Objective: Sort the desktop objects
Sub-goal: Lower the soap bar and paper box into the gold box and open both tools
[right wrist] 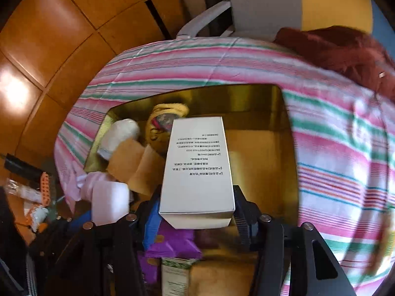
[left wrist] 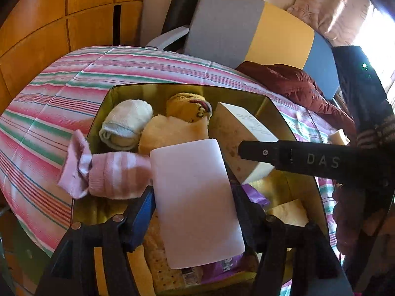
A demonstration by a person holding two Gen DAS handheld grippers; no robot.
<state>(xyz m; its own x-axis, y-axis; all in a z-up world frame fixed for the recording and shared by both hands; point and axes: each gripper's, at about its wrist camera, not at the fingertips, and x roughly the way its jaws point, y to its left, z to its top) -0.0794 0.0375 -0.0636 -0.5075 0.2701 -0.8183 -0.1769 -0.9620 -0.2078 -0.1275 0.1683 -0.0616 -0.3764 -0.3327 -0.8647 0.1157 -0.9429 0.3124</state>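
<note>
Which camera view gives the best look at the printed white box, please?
The right wrist view: the printed white box fills the centre, text facing the camera. The left wrist view shows it obliquely, partly behind the right gripper.

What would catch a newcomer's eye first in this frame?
Both grippers hold pale blocks over a gold tin on the striped cloth: the left gripper clamps a white foam block, and the right gripper grips a white printed box. A pink sock drapes over the tin's left rim.
</note>
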